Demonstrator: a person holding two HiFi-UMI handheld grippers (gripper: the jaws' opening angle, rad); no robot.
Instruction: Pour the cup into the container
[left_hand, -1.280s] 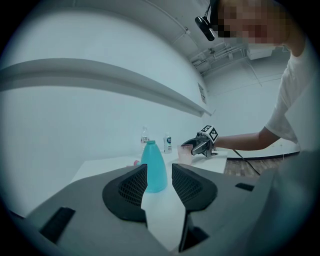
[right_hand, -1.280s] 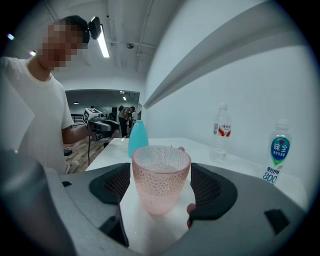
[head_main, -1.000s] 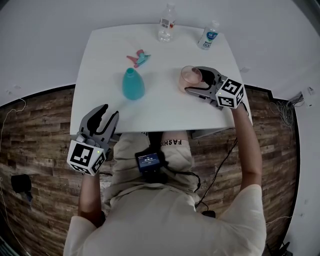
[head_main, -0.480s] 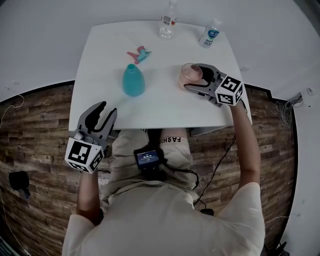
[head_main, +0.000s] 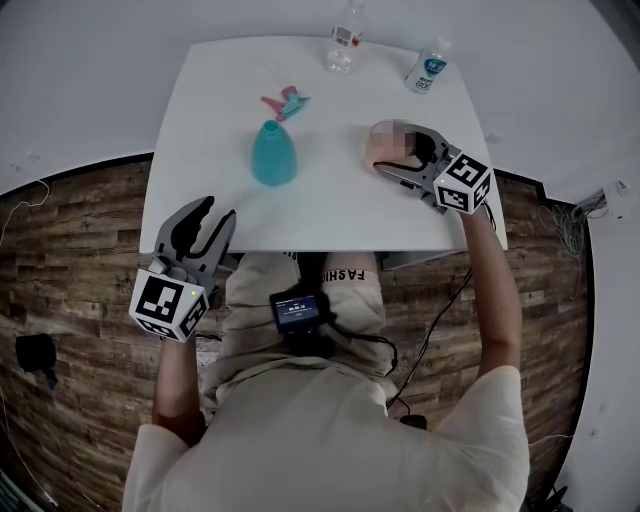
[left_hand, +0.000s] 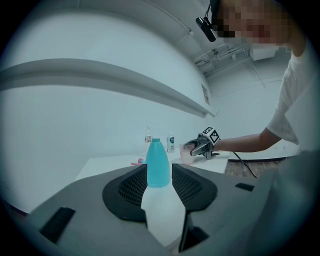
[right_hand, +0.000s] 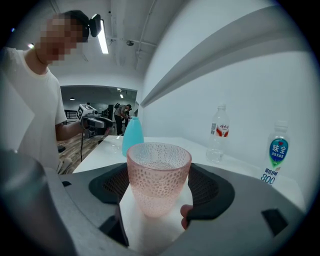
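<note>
A pink dimpled cup (head_main: 383, 143) stands upright at the table's right side, and my right gripper (head_main: 392, 155) is shut on it. The right gripper view shows the cup (right_hand: 159, 175) between both pads of the right gripper (right_hand: 159, 186), with a fingertip-like pink spot low at its right. The container, a teal bottle (head_main: 273, 155) with an open neck, stands mid-table to the cup's left. My left gripper (head_main: 197, 232) hangs open off the table's front-left edge, holding nothing. Between the left gripper's (left_hand: 159, 184) jaws I see the teal bottle (left_hand: 158, 165) far ahead.
Two clear plastic bottles (head_main: 345, 42) (head_main: 424, 66) stand at the white table's (head_main: 200, 150) back edge. A pink and teal spray cap (head_main: 285, 103) lies behind the teal bottle. Wood floor lies around the table.
The head view has shifted slightly. The cup in the right gripper now looks blurred. Both grippers keep about the same places relative to the table.
</note>
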